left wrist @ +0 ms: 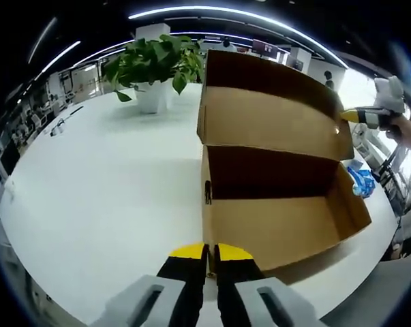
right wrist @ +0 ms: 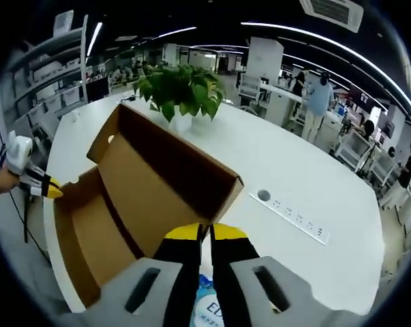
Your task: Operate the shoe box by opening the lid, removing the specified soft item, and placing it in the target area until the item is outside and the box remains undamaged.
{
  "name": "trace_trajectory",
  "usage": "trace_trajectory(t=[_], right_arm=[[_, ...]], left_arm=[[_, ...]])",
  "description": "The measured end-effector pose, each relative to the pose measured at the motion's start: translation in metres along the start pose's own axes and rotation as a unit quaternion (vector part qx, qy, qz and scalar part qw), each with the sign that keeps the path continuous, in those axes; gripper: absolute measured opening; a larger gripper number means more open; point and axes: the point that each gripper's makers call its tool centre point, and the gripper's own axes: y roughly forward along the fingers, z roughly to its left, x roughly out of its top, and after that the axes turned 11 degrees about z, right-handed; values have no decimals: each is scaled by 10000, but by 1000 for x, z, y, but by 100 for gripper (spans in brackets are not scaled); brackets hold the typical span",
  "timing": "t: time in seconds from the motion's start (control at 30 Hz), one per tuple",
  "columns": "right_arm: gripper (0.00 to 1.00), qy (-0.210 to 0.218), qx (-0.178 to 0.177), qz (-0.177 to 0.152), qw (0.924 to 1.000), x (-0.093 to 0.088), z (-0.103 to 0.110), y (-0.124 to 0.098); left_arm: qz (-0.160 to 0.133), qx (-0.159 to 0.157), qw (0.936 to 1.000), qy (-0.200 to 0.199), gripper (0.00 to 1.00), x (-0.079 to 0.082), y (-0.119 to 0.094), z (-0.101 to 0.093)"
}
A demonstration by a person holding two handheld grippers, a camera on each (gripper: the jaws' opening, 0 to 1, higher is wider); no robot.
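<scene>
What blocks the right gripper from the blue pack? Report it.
Nothing visible. The pack lies on the table outside the box, just below the right gripper; the box stands beside, not between.

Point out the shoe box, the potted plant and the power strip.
shoe box (left wrist: 273, 231), left gripper view, inner front wall.
potted plant (right wrist: 181, 92), right gripper view, its leaves.
power strip (right wrist: 297, 218), right gripper view, its middle.

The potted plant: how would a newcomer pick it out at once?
Start from the white table, then the open cardboard shoe box on it. Just beyond the box's raised lid stands the potted plant, broad green leaves in a white pot, the one living thing there.
</scene>
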Motion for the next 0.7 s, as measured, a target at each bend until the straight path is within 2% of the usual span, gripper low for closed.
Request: trace_trajectory(t=[0.3, 0.7], right_arm=[[2, -101, -26, -292, 9995, -4, 13, -18], [1, -149, -140, -500, 9985, -14, 28, -35]], left_arm=[[-1, 13, 10000, 48, 4, -1, -1, 1], [-70, 32, 10000, 51, 4, -2, -4, -4]])
